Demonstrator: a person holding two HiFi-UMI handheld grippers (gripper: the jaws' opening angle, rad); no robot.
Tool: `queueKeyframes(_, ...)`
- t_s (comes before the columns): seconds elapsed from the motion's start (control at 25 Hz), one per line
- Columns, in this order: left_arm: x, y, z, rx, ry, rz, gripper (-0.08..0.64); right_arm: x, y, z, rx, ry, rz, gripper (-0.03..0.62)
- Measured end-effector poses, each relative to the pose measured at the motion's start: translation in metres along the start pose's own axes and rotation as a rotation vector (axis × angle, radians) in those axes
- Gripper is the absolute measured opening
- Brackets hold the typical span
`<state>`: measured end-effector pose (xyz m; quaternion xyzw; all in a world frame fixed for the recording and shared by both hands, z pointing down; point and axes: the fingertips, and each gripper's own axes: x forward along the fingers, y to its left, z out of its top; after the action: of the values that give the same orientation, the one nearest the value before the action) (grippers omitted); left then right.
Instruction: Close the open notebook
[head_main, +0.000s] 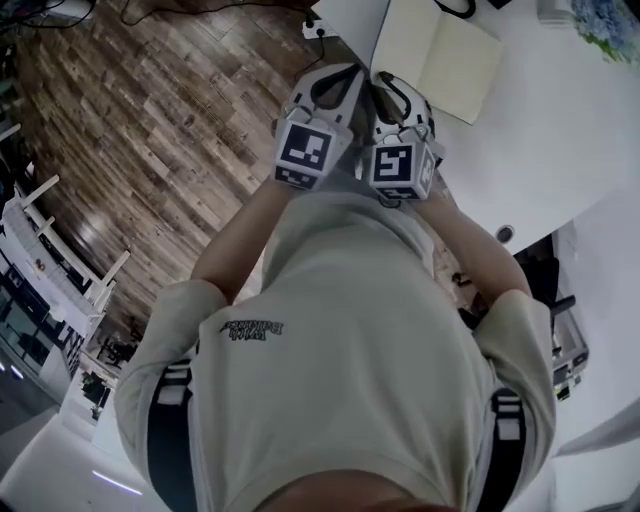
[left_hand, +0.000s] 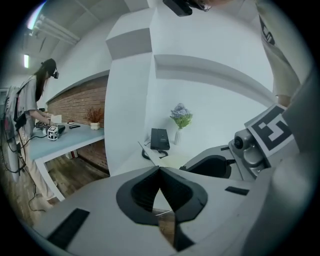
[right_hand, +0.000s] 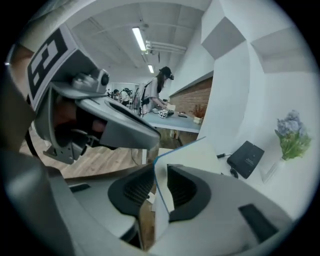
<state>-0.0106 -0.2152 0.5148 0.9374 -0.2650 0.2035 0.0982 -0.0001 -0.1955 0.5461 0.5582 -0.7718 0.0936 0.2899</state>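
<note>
Near edge of white flat surface (head_main: 560, 130): open notebook with cream paper pages and a thin blue-edged cover (head_main: 440, 50) lies here, close to the drop to the brown wood-plank floor (head_main: 150, 130).
Right tongs (right_hand: 156, 189): clamped on the near leaf of the notebook. The blue edge lies against one pad and the cream face against the other, and the leaf runs straight out ahead.
Left tongs (left_hand: 159, 174): together at the tips, nothing between them, held just beside the right tongs.
Step in hand: judged to be the fold-over, carrying the pinched leaf across onto the opposite half.
Grip: hold the pinch light and even, near the free edge. A slipping pad will likely crease the paper.
Path: swing the leaf in an arc about the spine. Do not pull toward the body, since the notebook could slide off the surface.
Support: if the notebook shifts, press the far half down with the left tongs.
Release: open the right tongs only once the leaf lies flat on the other half.
Progress: early; the notebook is not yet closed.
</note>
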Motion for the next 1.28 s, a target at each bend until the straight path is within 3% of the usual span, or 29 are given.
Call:
queueKeyframes(0.24, 0.001, -0.016, 0.004, 0.005, -0.006, -0.035, 0.014, -0.023, -0.008, 0.001, 0.081, -0.026, -0.024, 0.041)
queueKeyframes(0.44, 0.012, -0.044, 0.027, 0.058, -0.034, -0.135, 0.014, -0.067, -0.042, -0.014, 0.190, -0.019, -0.128, 0.032)
queueKeyframes(0.72, 0.050, -0.098, 0.030, 0.114, -0.018, -0.249, 0.014, -0.110, -0.091, -0.097, 0.405, 0.093, -0.282, 0.064)
queueKeyframes(0.88, 0.080, -0.120, -0.002, 0.111, 0.067, -0.288, 0.014, -0.106, -0.101, -0.148, 0.506, 0.172, -0.312, 0.087)
queueKeyframes(1.04, 0.104, -0.133, -0.040, 0.075, 0.210, -0.316, 0.014, -0.097, -0.104, -0.187, 0.519, 0.306, -0.337, 0.137)
queueKeyframes(1.28, 0.110, -0.134, -0.062, 0.083, 0.274, -0.340, 0.014, -0.092, -0.104, -0.194, 0.560, 0.299, -0.316, 0.149)
